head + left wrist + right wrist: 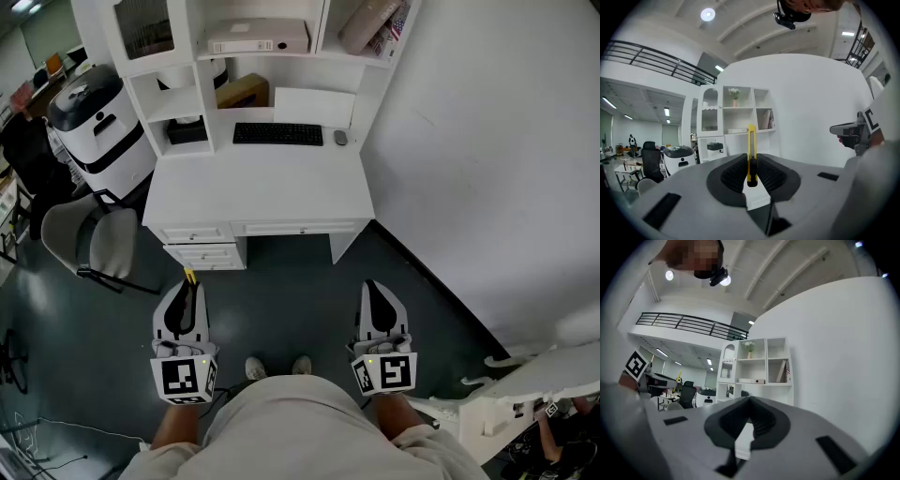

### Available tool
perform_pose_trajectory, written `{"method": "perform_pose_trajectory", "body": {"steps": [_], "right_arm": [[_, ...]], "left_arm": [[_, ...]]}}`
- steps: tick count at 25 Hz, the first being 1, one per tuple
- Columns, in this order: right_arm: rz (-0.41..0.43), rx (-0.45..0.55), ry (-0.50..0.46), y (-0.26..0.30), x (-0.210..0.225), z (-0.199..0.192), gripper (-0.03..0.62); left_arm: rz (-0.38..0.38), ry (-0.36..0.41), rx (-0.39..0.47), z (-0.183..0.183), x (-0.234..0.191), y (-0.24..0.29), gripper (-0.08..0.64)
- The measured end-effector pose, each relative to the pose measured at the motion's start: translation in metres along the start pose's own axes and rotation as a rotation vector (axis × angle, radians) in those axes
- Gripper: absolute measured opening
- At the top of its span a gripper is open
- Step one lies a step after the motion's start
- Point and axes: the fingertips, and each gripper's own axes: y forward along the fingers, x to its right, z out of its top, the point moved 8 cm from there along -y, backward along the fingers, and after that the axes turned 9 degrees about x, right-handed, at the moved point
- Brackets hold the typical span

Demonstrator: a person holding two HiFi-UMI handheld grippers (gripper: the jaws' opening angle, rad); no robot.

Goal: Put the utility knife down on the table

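A yellow utility knife (751, 145) stands upright between the dark pads of my left gripper (751, 161), which is shut on it. In the head view only the knife's yellow tip (189, 276) shows, past the left gripper (187, 292). That gripper is held level above the dark floor, in front of the white desk (262, 192) and apart from it. My right gripper (372, 289) is level beside it, facing the desk's right end. Its fingertips meet in the right gripper view (750, 400), with nothing between them.
On the desk's back part lie a black keyboard (277, 134) and a mouse (340, 138), under white shelves (258, 37). Drawers (202, 246) hang under the left front. A grey chair (94, 239) and a white-and-black appliance (94, 117) stand at left. A white wall (497, 159) runs along the right.
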Motion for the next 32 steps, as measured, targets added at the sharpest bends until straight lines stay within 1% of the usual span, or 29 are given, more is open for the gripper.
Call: {"method": "perform_pose_trajectory", "body": {"steps": [12, 15, 21, 27, 32], "right_arm": [[0.008, 0.001, 0.013, 0.002, 0.004, -0.002, 0.002], [0.024, -0.002, 0.039, 0.002, 0.007, -0.004, 0.003], [0.03, -0.009, 0.049, -0.002, 0.021, -0.009, 0.003], [0.054, -0.012, 0.053, -0.005, 0.045, -0.014, 0.003], [0.084, -0.011, 0.058, -0.005, 0.056, -0.018, 0.003]], "left_arm": [[-0.008, 0.004, -0.003, -0.003, 0.004, 0.005, 0.061], [-0.008, 0.005, -0.005, -0.002, 0.009, 0.007, 0.061], [-0.005, 0.009, -0.011, 0.0, 0.022, 0.014, 0.061], [0.022, 0.018, -0.006, 0.003, 0.043, 0.016, 0.061], [0.05, 0.022, -0.005, 0.001, 0.056, 0.012, 0.061]]}}
